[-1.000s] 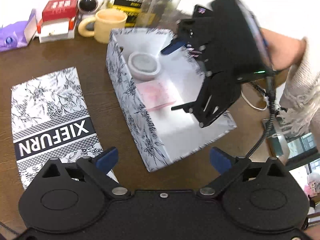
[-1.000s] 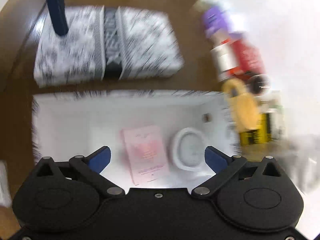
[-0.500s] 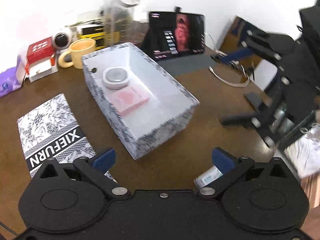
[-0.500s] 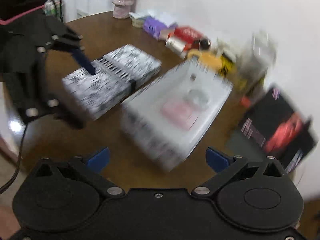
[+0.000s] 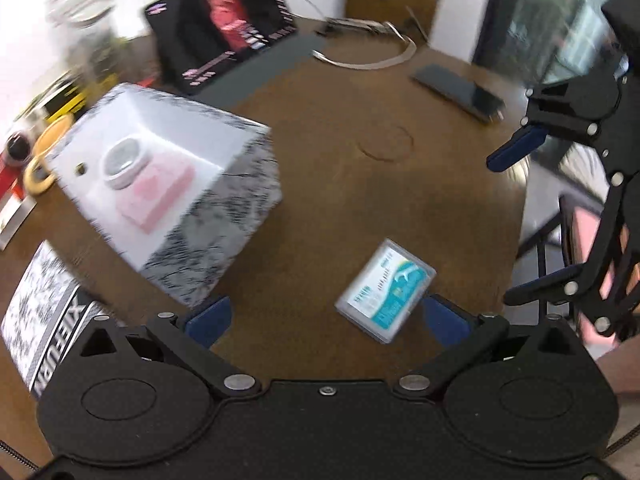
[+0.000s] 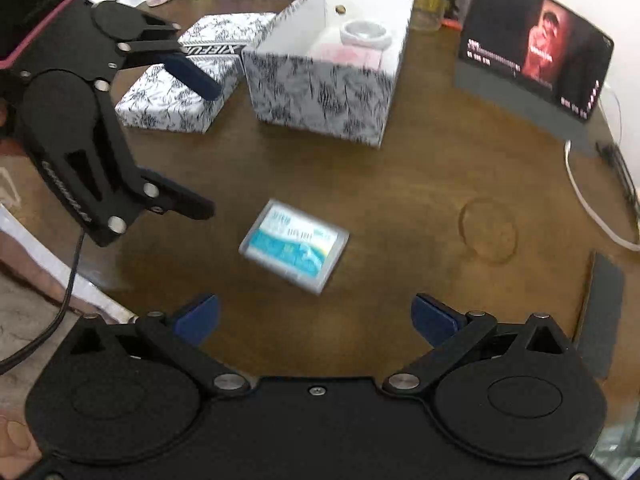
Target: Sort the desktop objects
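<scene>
On wooden table [image 6: 400, 200]: glossy rectangular packet [image 6: 294, 245].

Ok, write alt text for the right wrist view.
A small blue-and-white plastic case lies flat on a brown table, ahead of the open right gripper. Behind it stands an open patterned box with its lid alongside; the open left gripper reaches in from the left.

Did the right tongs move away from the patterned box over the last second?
Yes. The right tongs, earlier directly over the open patterned box, have pulled back toward the table's near edge; they now hang open over the blue-and-white case.
</scene>
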